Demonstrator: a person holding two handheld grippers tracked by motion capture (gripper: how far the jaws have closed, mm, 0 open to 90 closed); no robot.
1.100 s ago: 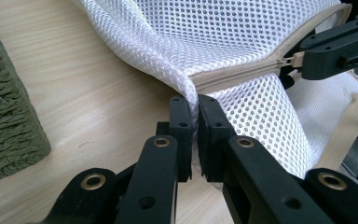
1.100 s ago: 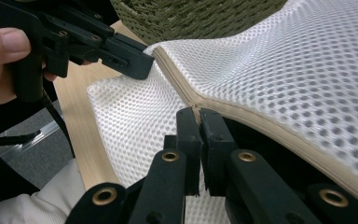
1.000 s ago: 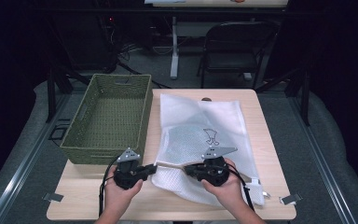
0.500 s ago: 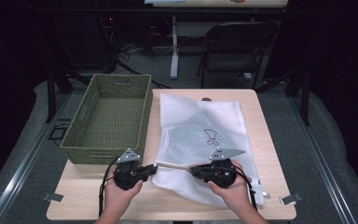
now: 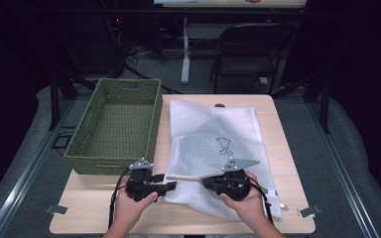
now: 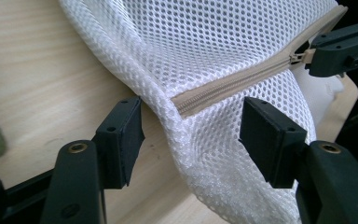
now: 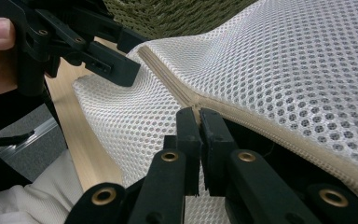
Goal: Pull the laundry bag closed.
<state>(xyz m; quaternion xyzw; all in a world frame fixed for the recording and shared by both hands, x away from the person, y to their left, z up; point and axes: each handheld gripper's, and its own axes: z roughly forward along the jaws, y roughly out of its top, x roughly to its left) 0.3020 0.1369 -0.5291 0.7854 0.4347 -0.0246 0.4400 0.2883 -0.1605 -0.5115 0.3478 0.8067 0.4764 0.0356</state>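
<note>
A white mesh laundry bag lies flat on the wooden table, its beige zipper running along the near part. My left gripper stands open, its jaws straddling the closed end of the zipper without clamping it. From the high view it sits at the bag's near left corner. My right gripper is shut on the zipper pull, a short way along the zipper from the left gripper. Near the bag's front edge, the right gripper points left toward the other one.
A green woven basket stands on the table's left half, close beside the bag. A folding chair and a table leg are beyond the far edge. Bare wood lies in front of the hands.
My right gripper has shifted slightly to the right and toward the near edge with the zipper pull. The left gripper has barely moved.
</note>
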